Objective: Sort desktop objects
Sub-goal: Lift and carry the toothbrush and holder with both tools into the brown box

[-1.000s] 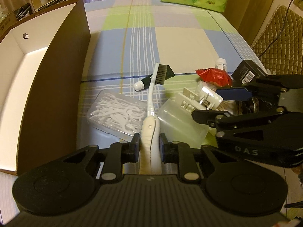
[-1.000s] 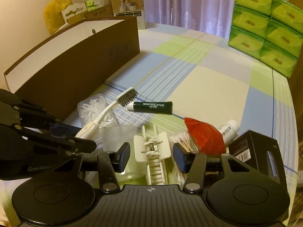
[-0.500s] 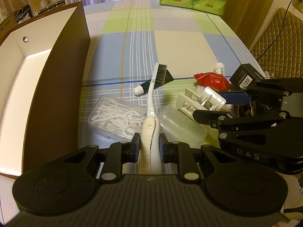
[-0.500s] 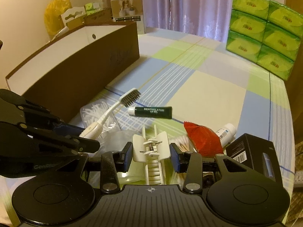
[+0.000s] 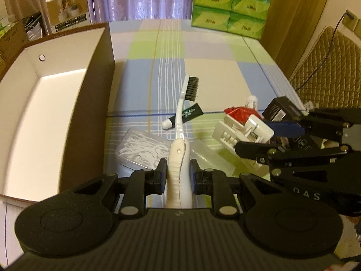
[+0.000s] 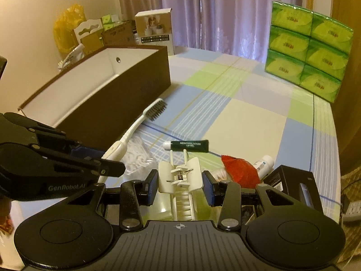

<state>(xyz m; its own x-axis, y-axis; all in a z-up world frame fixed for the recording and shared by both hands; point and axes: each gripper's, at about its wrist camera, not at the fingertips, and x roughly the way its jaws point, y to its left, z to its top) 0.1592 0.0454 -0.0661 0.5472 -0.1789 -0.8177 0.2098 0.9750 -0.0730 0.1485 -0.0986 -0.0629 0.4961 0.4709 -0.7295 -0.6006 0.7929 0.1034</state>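
The left tongs [image 5: 178, 176] are squeezing the fat handle of the white toothbrush [image 5: 183, 122], and its dark bristles are pointing away, up off the bench [image 5: 216, 76]. The right tongs [image 6: 179, 186] are pinching the white hair clip [image 6: 179, 175] between their blue pads. The big brown box [image 5: 45, 103] to the left of the left tongs is looking empty, so the sorting is only starting: the floss picks [image 5: 142, 150], green tube [image 6: 187, 146], red packet [image 6: 240, 172] and black box [image 6: 291, 181] are waiting near the tongs.
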